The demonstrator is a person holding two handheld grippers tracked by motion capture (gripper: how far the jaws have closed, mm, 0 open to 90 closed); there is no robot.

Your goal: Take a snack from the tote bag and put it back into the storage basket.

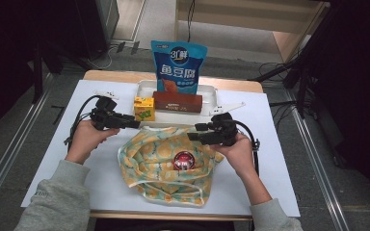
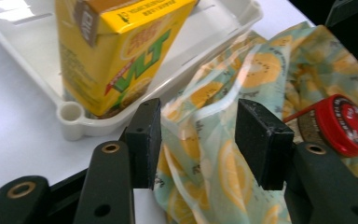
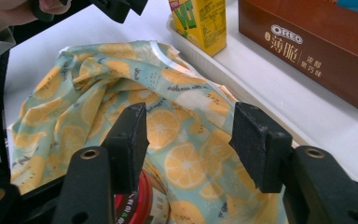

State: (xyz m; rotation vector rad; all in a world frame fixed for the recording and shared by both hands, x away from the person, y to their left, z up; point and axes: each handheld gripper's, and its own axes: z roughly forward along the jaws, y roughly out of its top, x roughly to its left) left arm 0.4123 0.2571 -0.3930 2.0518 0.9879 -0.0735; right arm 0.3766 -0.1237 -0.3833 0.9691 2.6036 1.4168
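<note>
The lemon-print cloth bag (image 1: pixel 166 163) lies crumpled at the middle of the white table (image 1: pixel 279 192), its mouth turned toward the white tray (image 1: pixel 212 96), a red-lidded jar (image 1: pixel 183 160) lying in the opening. Left gripper (image 1: pixel 134 124) stands at the bag's far-left rim beside the yellow juice carton (image 1: pixel 144 108) — jaws parted, fabric between the pads but not pinched. Right gripper (image 1: pixel 194 133) stands at the far-right rim, jaws likewise parted over the cloth, gripping nothing. Judgement: both are placed to take opposite rims and hold the mouth wide for loading. The brown Oreo box (image 1: pixel 177 102) and blue snack pouch (image 1: pixel 178 67) wait in the tray.
</note>
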